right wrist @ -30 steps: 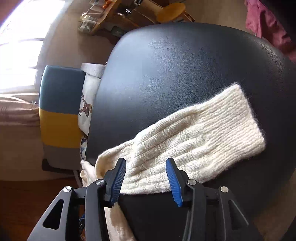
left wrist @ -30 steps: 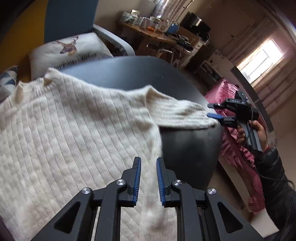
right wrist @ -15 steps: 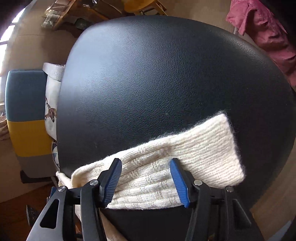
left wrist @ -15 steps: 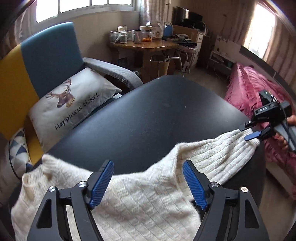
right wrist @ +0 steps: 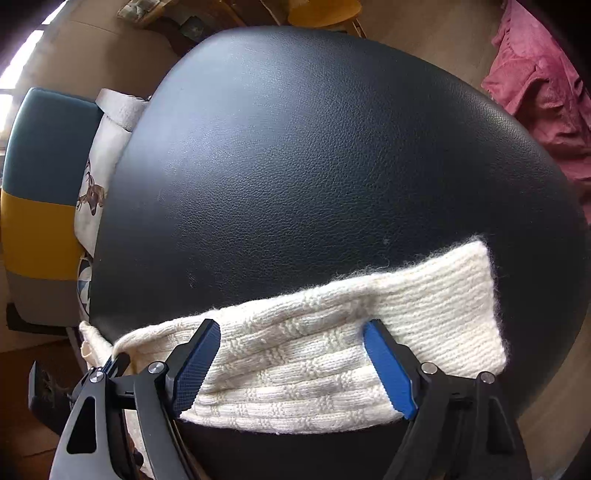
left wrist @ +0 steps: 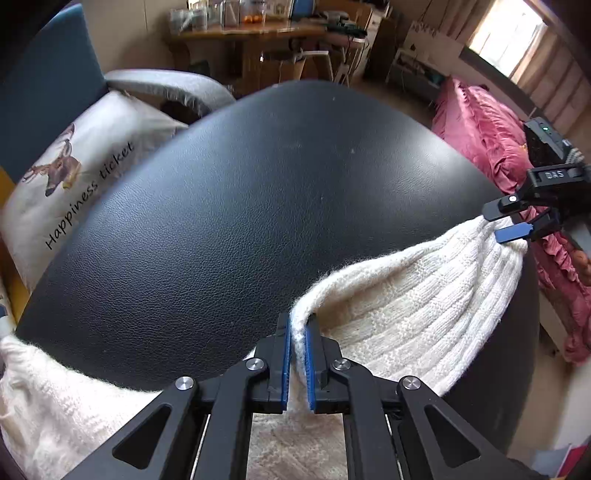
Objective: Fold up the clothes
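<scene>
Pinching a raised fold of the cream knitted sweater (left wrist: 406, 302), my left gripper (left wrist: 298, 325) has its blue pads (left wrist: 284, 354) drawn narrow with the fabric pressed between them, right at the near edge of the black leather table (left wrist: 258, 206). The sweater lies along that near edge: its body hangs off toward me on the left, and one sleeve (right wrist: 369, 332) stretches out flat to the right across the tabletop, cuff end squared off near the table's right rim.

My right gripper (right wrist: 291, 365) stands wide over that sleeve, its jaws opening, one blue finger on the left and the other on the right. The sleeve lies between them (the pads are clear of the knit, as far as I can tell, so nothing is gripped there). In the left wrist view the same gripper shows at the far right, its tips at the sleeve's end, and part of my hand (left wrist: 581, 258) shows behind it.

Most of the tabletop beyond the sweater is bare black leather. To the left of the table sits an armchair (right wrist: 44, 184) in blue, yellow and grey, with a white cushion (left wrist: 74, 177) printed with a deer and the words "Happiness ticket". Far behind the table is a wooden table (left wrist: 258, 33) crowded with jars and containers. To the right is a pink ruffled bedcover (left wrist: 491, 136), with a bright window (left wrist: 506, 40) beyond it.
</scene>
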Demonstrator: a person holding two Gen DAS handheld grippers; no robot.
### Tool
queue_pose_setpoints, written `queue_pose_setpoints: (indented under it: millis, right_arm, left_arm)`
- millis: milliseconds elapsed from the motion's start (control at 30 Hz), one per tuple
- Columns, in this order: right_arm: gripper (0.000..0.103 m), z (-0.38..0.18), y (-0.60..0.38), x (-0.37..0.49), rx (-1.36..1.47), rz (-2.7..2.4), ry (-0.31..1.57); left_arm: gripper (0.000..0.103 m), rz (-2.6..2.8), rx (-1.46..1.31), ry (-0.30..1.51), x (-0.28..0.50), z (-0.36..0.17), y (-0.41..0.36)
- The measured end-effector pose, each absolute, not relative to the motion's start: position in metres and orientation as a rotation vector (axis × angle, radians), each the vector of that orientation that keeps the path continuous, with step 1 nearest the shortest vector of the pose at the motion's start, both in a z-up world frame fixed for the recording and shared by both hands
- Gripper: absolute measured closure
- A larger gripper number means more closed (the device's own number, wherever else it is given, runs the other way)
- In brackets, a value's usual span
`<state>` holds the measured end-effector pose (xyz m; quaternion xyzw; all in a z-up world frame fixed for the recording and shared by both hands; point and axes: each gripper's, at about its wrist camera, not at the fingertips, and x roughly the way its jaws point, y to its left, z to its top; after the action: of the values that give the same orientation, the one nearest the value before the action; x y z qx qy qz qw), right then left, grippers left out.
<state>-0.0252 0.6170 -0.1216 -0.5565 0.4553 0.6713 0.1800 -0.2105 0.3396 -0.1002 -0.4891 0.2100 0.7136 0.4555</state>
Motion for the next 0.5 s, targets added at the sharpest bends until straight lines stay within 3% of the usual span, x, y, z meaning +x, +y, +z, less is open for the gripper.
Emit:
queue_pose_setpoints:
  millis: [167, 333, 500]
  right_arm:
    - [0.020, -0.116, 0.605, -0.016, -1.454, 1.960, 1.257]
    - [0.020, -0.119, 0.608, 0.012, -1.280, 1.966, 1.488]
    - [0.022, -0.121, 0.605, 0.033, -1.199, 1.991, 1.592]
  left_arm:
    - [0.096, 1.786, -1.021, 0.400, -0.169, -0.074, 0.301]
    - [0.096, 1.761, -0.884, 0.490, -0.114, -0.065, 0.266]
    - [0.096, 1.729, -0.868, 0.570, -0.083, -0.081, 0.244]
